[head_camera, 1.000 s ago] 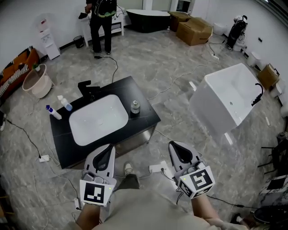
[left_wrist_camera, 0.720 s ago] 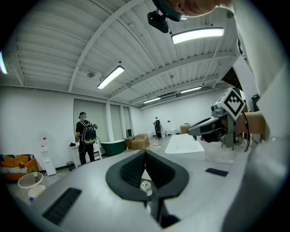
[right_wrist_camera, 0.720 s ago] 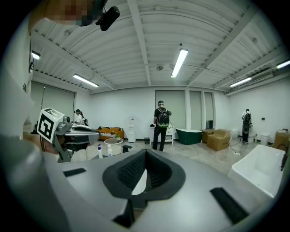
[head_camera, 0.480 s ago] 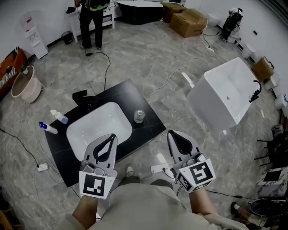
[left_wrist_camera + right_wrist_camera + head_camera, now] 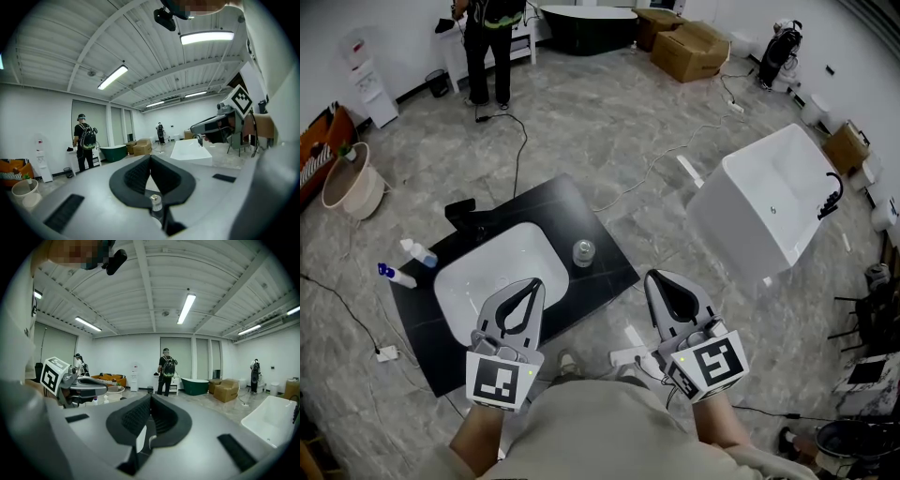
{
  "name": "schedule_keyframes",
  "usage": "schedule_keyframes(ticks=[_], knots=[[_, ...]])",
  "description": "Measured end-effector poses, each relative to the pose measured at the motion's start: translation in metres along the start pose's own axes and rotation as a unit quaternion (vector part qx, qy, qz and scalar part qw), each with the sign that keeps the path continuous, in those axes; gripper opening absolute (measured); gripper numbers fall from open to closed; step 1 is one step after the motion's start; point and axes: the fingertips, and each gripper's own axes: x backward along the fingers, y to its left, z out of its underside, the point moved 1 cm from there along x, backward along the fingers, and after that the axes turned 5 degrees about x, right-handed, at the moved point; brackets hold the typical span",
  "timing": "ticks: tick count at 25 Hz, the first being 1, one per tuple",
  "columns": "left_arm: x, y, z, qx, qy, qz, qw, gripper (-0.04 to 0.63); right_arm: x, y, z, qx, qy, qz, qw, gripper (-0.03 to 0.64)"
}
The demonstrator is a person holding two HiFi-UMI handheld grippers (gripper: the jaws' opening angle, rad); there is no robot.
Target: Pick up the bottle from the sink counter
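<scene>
A small clear bottle [image 5: 583, 252] with a round grey top stands upright on the black table [image 5: 614, 267]. It is just beside the right rim of the white basin [image 5: 478, 272], near the table's right edge, roughly midway between front and back edges.

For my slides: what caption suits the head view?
Left gripper and right gripper, both shut, hover before the sink counter; bottle right of basin.

Head of person [image 5: 492, 42] was cut off at top; edge of surface [image 5: 581, 211] was hidden behind left gripper [image 5: 532, 283]; label of bottle [image 5: 583, 251] was illegibly small.
</scene>
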Motion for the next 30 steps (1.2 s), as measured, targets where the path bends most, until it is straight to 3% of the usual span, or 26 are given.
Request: schedule_keyframes(ticks=[8, 15, 19, 22, 24, 27, 30], knots=[[-0.009, -0.029, -0.003, 0.020, -0.002, -0.049, 0.9986, 0.008, 0.018, -0.022, 0.005, -0.007, -0.009, -0.033, 0.999, -0.003], [-0.026, -0.042, -0.003, 0.012, 0.004, -0.054, 0.9985, 0.008, 0.020, -0.036, 0.013, -0.017, -0.011, -0.042, 0.999, -0.003], [-0.045, -0.045, -0.004, -0.001, 0.010, -0.036, 0.9993, 0.015, 0.013, -0.044, 0.016, -0.019, -0.010, -0.041, 0.999, -0.003], [-0.065, -0.045, -0.002, -0.004, 0.017, -0.013, 0.9998, 0.161, 0.003, -0.052, 0.014, -0.020, -0.011, -0.037, 0.999, -0.003], [-0.080, -0.041, 0.003, -0.002, 0.018, -0.002, 0.9998, 0.226, -0.004, -0.056, 0.016, -0.020, -0.010, -0.033, 0.999, -0.003], [-0.104, -0.034, 0.010, -0.026, 0.003, 0.013, 0.9996, 0.318, -0.018, -0.060, 0.020, -0.021, -0.009, -0.029, 0.999, -0.003], [-0.126, -0.028, 0.023, -0.038, -0.008, 0.020, 0.9990, 0.347, -0.033, -0.064, 0.028, -0.031, -0.008, -0.029, 0.999, -0.003]])
